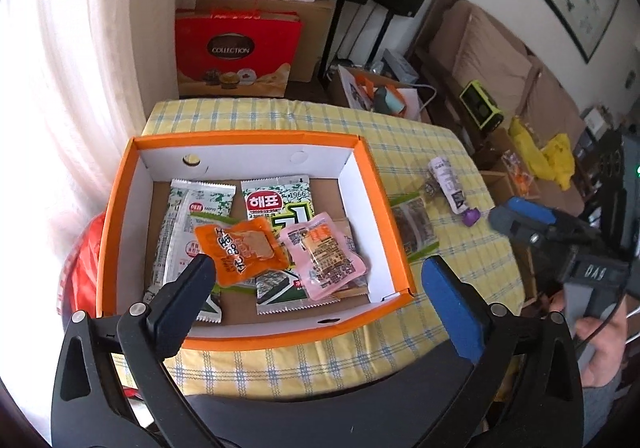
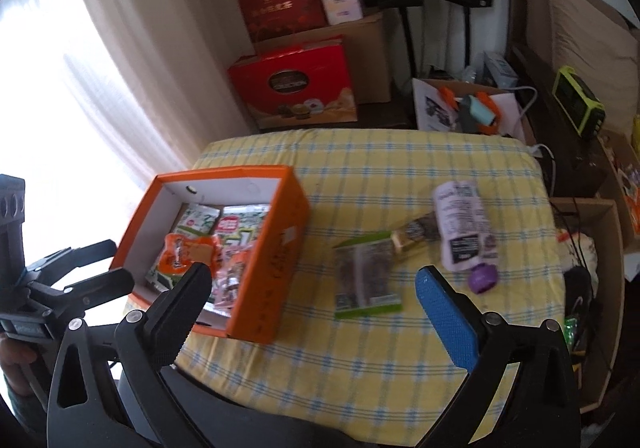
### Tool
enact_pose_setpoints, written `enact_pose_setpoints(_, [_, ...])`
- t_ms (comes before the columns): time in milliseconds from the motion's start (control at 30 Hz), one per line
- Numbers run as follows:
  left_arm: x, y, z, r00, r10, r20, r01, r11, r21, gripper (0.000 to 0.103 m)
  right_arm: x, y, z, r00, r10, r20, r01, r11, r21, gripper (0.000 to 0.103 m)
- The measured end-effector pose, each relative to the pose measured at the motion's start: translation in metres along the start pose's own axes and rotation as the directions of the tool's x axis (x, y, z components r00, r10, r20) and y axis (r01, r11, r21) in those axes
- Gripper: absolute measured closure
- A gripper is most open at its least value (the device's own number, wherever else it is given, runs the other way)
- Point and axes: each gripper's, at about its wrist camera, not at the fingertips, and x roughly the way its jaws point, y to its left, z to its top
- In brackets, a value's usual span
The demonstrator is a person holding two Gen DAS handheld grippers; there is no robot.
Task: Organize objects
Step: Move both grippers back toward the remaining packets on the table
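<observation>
Step in hand, as judged: packing snacks into the orange box [image 1: 256, 336]; four packets are inside, and a seaweed packet [image 2: 366, 276], gold bar [image 2: 412, 238] and pink pouch [image 2: 460, 228] remain on the tablecloth [image 2: 360, 360].

Left gripper [image 1: 316, 274]: wide open, empty, over the box.

Right gripper [image 2: 312, 286]: wide open, empty, near the seaweed packet; likely next move, descend and close on it.

Left view alone shows the box floor; right view, the loose items whole.

The box [image 1: 116, 204] is orange outside, white inside. The worktop [image 2: 400, 176] cloth is yellow with blue-white checks. One packet [image 1: 240, 250] is orange, another packet [image 1: 324, 256] pink; the pouch [image 2: 460, 224] has a purple cap [image 2: 483, 277].
</observation>
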Motion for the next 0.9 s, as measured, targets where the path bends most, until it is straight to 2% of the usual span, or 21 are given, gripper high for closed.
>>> enact_pose_setpoints(200, [0.009,-0.024,0.000,0.998,0.059,-0.015,-0.058,0.995,0.081,0.000,-0.017,-0.036,-0.002,0.999,-0.038,0.021,0.037,0.998,0.054,0.000])
enact_pose_setpoints(433, [0.028,-0.049,-0.002,0.996,0.069,-0.056,-0.060,0.987,0.151,0.000,-0.022,-0.072,-0.009,0.996,-0.087,0.023,0.084,0.991,0.102,0.000])
enact_pose_setpoints(467, [0.031,-0.052,-0.001,0.996,0.066,-0.061,-0.056,0.987,0.152,0.000,-0.022,-0.078,-0.011,0.995,-0.094,0.022,0.091,0.989,0.114,0.000])
enact_pose_setpoints(633, [0.036,-0.059,0.006,0.997,-0.051,-0.065,0.057,0.993,0.101,0.000,-0.017,-0.099,-0.018,0.993,-0.115,0.010,0.112,0.982,0.152,0.000])
enact_pose_setpoints(900, [0.042,-0.071,0.025,0.995,-0.084,-0.055,0.087,0.994,0.065,0.000,0.002,-0.102,-0.026,0.999,-0.041,-0.008,0.042,0.987,0.156,0.001])
